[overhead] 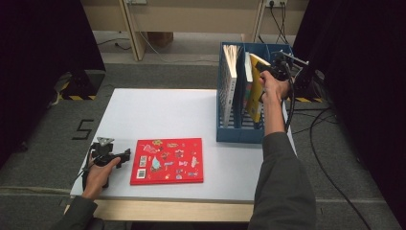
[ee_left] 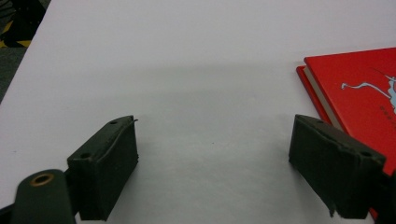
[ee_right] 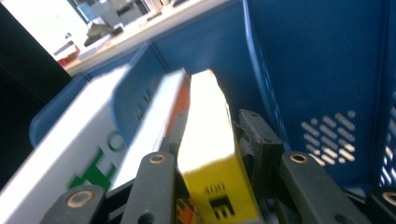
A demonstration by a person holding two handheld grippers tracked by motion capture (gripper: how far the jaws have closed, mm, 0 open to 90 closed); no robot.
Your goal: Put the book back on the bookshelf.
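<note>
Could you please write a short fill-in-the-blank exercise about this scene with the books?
1. The right gripper holds a ___ book.
2. That book stands in the ___ file rack.
3. The red book lies flat on the ___.
4. The left gripper's jaws are ___.

Missing words: yellow; blue; table; open

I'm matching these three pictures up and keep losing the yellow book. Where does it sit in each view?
High view: the yellow book stands tilted in the blue file rack, upper right, at the right gripper.
Left gripper view: not in it; the picture has the white table and the red book.
Right gripper view: centre and bottom, yellow book between the jaws.
Shared landmark: the blue file rack, in the high and right gripper views.
</note>
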